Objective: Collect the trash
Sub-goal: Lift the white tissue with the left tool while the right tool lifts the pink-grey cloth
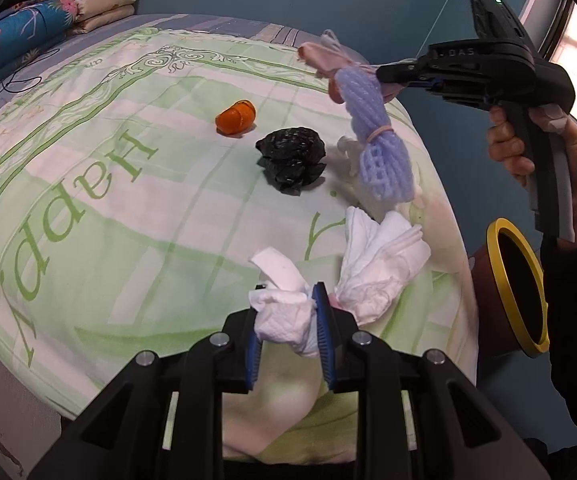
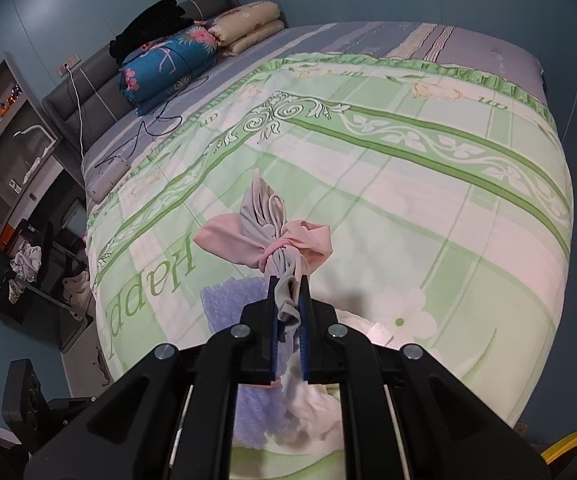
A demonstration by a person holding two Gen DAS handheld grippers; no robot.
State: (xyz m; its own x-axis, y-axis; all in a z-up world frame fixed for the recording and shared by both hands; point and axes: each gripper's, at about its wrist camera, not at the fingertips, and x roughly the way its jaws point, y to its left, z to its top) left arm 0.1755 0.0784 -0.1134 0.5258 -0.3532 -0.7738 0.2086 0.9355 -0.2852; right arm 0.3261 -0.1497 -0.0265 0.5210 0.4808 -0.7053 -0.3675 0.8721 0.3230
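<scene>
My left gripper point(image 1: 287, 305) is shut on a crumpled white tissue point(image 1: 284, 320) just above the green patterned bedspread point(image 1: 128, 208). A second tissue wad point(image 1: 380, 264) lies to its right. Farther out lie a crumpled black plastic bag point(image 1: 292, 160) and an orange peel point(image 1: 235, 117). My right gripper point(image 2: 288, 280) is shut on a pink and grey cloth bundle point(image 2: 276, 236). A purple foam net point(image 1: 380, 144) is tied to the bundle and hangs from it in the air. In the left wrist view the right gripper point(image 1: 382, 72) is up at the right, held by a hand point(image 1: 508, 148).
A brown bin with a yellow rim point(image 1: 516, 284) stands beside the bed's right edge, its rim point(image 2: 568, 444) also low right in the right wrist view. A small white scrap point(image 1: 346, 150) lies behind the net. Folded quilts point(image 2: 176, 64) and cables point(image 2: 156, 124) are at the bed's head.
</scene>
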